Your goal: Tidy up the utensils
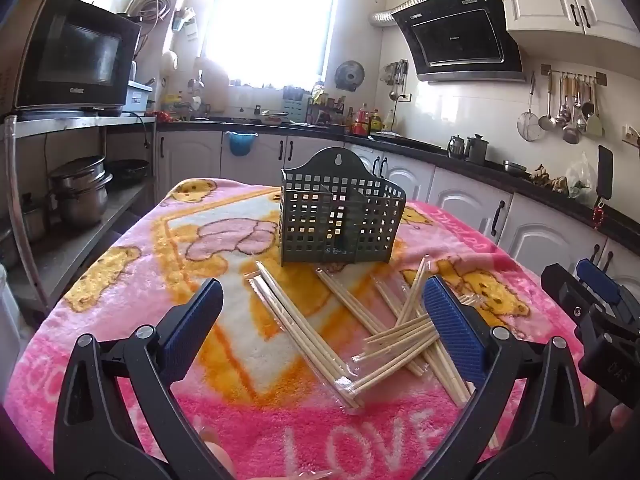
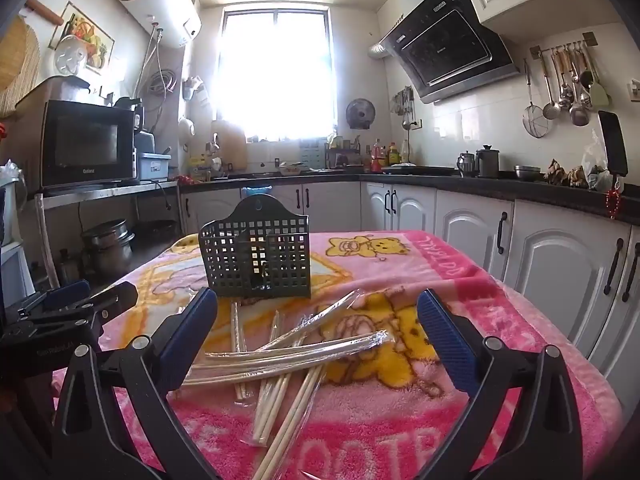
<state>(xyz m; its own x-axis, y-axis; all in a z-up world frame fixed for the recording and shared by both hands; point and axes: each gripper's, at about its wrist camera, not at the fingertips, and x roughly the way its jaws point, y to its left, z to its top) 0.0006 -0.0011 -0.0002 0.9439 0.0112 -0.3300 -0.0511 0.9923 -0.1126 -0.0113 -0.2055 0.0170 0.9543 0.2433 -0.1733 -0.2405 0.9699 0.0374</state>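
The left tool hangs above the near part of the worktop with its two blue-padded fingers spread wide and nothing between them. The right tool is spread just as wide, also holding nothing, and hangs beside it on the right; its dark body shows at the right edge of the left view.

A pink cartoon-bear blanket covers the worktop. On it stands one dark green plastic basket with square-holed walls, upright, with an inner divider and a raised back panel. It sits toward the far middle of the blanket.

In front of the basket lies a loose, crisscrossed pile of wooden chopsticks in clear plastic sleeves. About seven or eight packs show, each with a pair; the overlap hides the exact count. The farthest ends lie just beside the basket's base.

Bare blanket stretches to the left of the pile and along the near edge. The blanket's right edge drops off near white cabinets. One microwave sits on a metal shelf to the left.
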